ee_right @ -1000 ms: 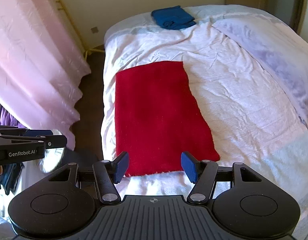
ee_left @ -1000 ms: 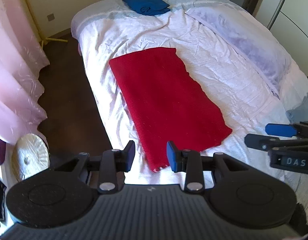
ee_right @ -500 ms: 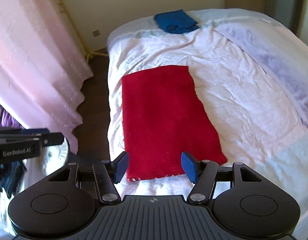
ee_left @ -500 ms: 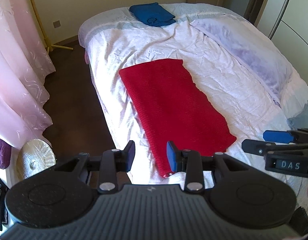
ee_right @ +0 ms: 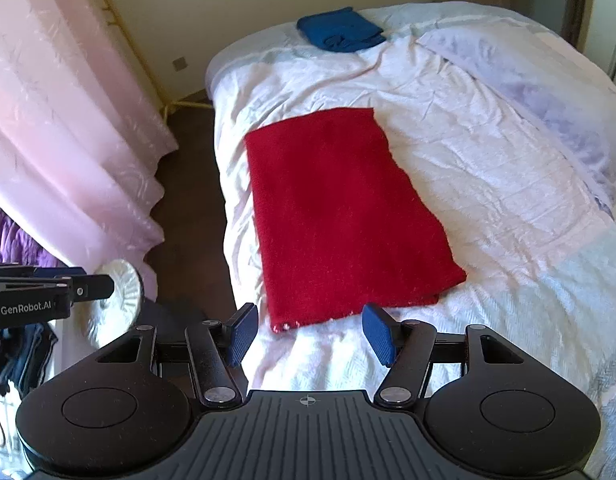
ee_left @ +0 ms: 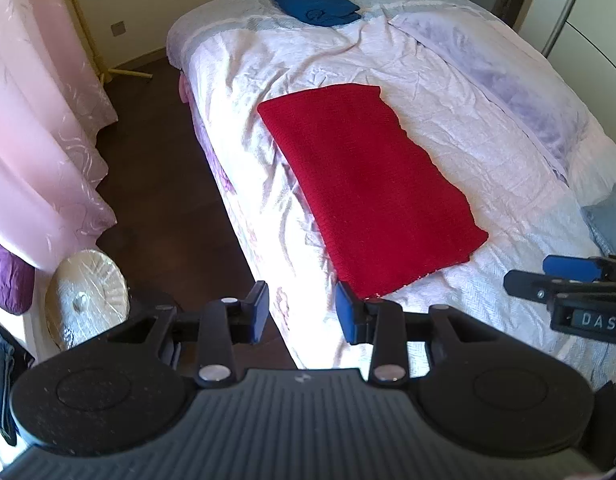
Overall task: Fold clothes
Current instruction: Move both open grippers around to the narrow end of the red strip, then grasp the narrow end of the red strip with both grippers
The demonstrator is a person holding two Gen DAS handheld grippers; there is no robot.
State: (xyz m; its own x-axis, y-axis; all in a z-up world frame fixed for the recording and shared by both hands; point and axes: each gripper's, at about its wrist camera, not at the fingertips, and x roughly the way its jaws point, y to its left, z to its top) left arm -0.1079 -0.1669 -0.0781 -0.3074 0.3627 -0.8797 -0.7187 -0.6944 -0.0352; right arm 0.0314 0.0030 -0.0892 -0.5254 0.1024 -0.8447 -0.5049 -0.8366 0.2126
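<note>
A red knitted garment (ee_left: 368,196) lies folded into a long flat rectangle on the white bed sheet (ee_left: 468,128), near the bed's left edge — its near end just beyond both grippers. The left gripper (ee_left: 302,312) hovers with jaws spread and empty; the right gripper (ee_right: 310,334) likewise, jaws wide apart, holding nothing. A folded blue garment (ee_right: 340,30) sits at the bed's far end — well apart from the red one.

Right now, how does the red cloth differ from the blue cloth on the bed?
The red cloth lies near the grippers, the blue cloth at the far end of the bed. The red cloth is spread long and flat; the blue cloth is a smaller, thicker bundle. No gripper touches either.
</note>
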